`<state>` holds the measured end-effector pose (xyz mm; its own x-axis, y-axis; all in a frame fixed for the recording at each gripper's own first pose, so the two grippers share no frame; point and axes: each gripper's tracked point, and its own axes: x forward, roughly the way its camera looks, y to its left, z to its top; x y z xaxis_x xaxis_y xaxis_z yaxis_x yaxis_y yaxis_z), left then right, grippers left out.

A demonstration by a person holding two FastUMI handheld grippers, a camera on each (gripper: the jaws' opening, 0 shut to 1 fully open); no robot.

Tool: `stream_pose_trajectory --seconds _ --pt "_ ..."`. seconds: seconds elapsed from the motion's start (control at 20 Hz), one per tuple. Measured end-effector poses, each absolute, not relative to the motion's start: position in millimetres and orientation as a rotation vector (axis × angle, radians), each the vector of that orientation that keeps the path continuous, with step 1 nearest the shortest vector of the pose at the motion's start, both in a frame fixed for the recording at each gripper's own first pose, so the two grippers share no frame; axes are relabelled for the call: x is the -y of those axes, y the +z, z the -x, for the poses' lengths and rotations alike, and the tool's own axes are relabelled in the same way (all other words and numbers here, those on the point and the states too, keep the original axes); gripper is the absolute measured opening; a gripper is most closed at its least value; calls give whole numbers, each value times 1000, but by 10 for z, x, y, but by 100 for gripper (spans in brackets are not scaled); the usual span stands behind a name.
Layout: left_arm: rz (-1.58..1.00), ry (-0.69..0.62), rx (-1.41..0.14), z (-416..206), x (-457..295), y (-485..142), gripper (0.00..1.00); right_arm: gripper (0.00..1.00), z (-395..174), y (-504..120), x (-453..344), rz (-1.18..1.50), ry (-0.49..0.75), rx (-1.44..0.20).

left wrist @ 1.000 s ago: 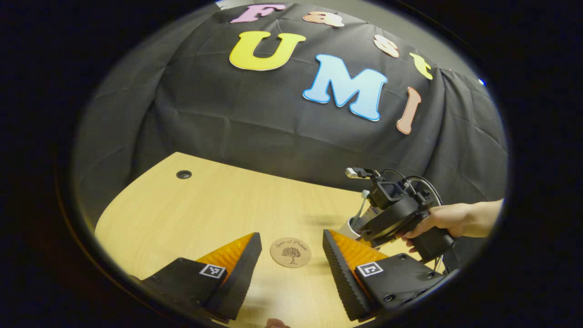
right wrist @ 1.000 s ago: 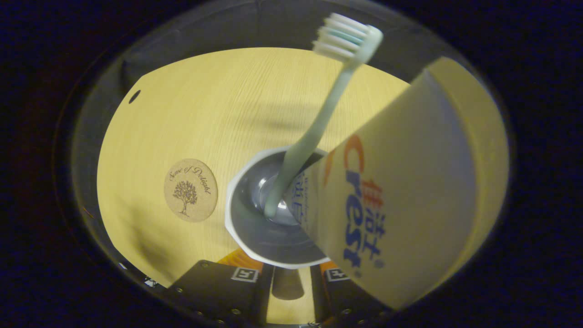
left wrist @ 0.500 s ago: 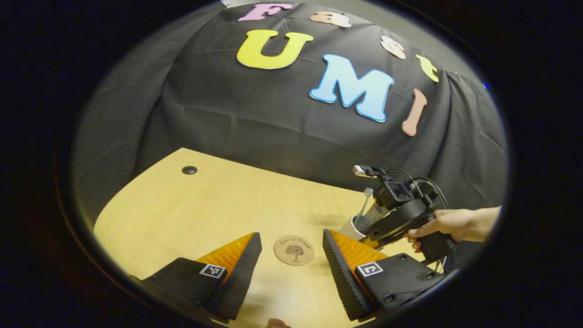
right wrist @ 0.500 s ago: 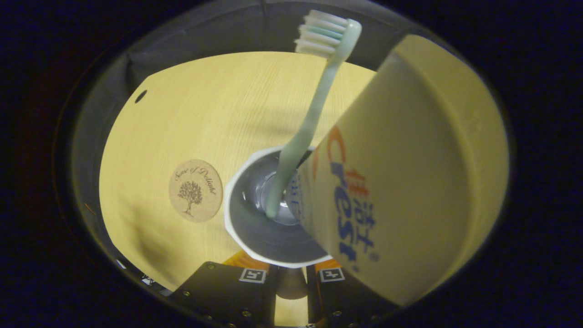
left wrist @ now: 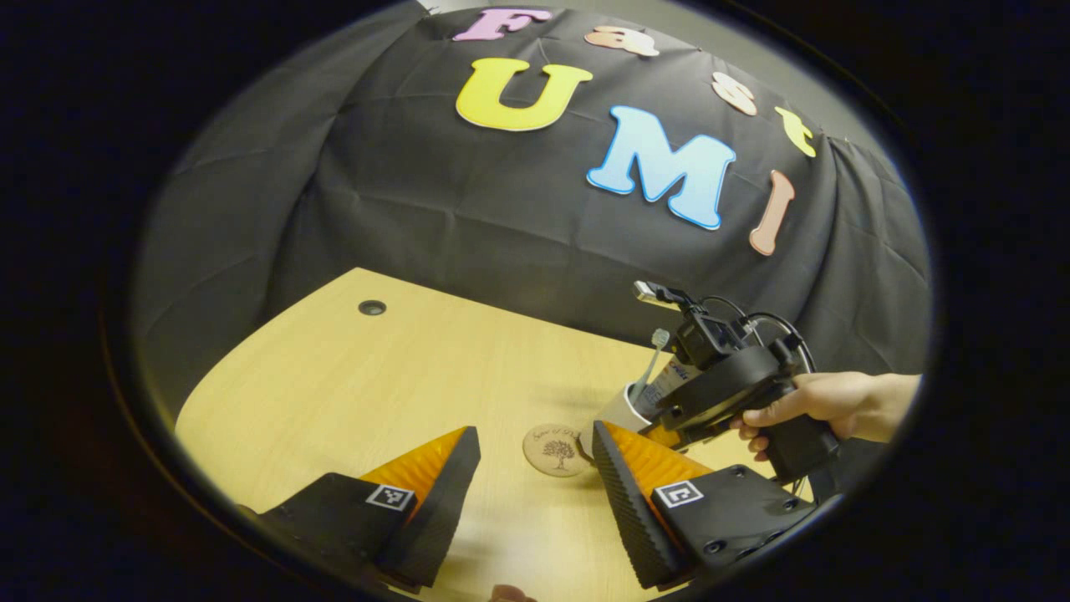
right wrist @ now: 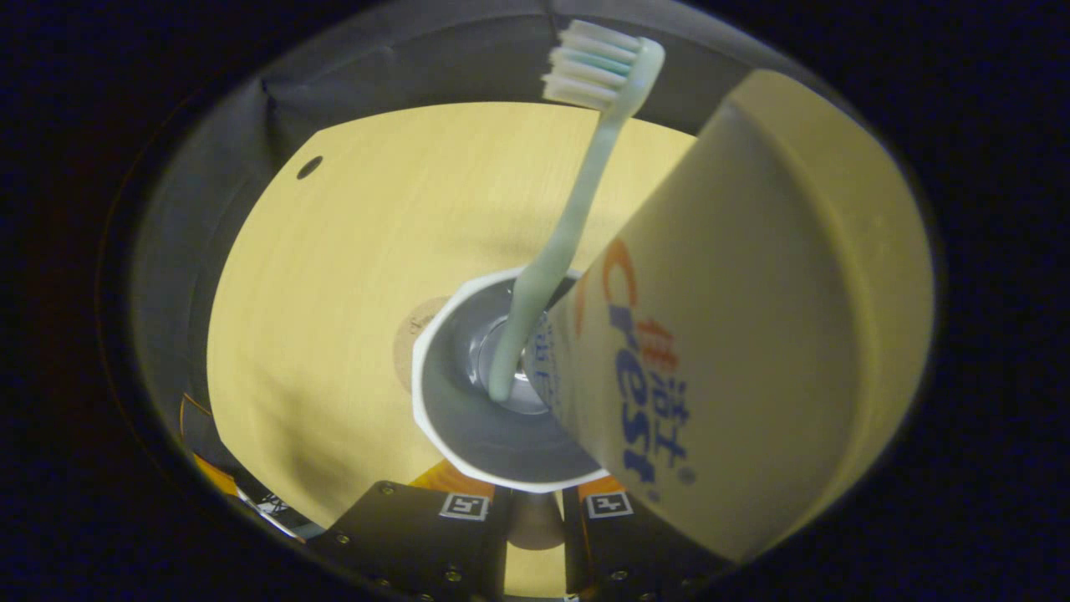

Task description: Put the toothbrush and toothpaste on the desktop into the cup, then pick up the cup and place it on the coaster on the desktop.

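White cup [right wrist: 468, 435] clamped at its near rim by right gripper [right wrist: 535, 510], seemingly above coaster [right wrist: 411, 334], left gripper [left wrist: 535, 468] spread wide.

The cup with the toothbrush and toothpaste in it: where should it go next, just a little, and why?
Probably a little farther over the coaster, then down. In the right gripper view the cup, gripped at its rim by the right claw, hides most of the coaster, with an edge peeking out beside it. The toothbrush and toothpaste are already inside, so placing is what remains.
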<state>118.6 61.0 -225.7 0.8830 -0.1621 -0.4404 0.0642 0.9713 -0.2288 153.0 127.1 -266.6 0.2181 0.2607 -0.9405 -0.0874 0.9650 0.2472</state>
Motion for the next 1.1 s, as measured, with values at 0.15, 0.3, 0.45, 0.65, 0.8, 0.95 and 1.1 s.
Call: stream_pose_trajectory --seconds 0.15,0.3,0.45,0.65,0.8,0.95,1.1 --pt "221 -96 -475 -1136 -780 -2257 89 27 -1563 -2645 -1444 -139 257 -1328" --pt "230 -78 -481 -1075 -922 -2279 89 27 -1582 -2658 -1512 -126 255 -1327" --pt "228 -73 -481 -1055 -1001 -2281 89 28 -1572 -2667 -1577 -111 264 -1337" --pt "234 -73 -479 -1013 -1062 -2260 89 28 -1596 -2648 -1632 -75 250 -1336" --pt "235 -72 -476 -999 -1112 -2253 89 29 -1621 -2657 -1773 -58 243 -1346" --pt "244 -70 -475 -989 -1132 -2244 89 28 -1612 -2566 -1752 -57 239 -1343" --pt "246 -73 -471 -992 -1124 -2244 89 33 -1578 -2558 -1658 -42 233 -1335"
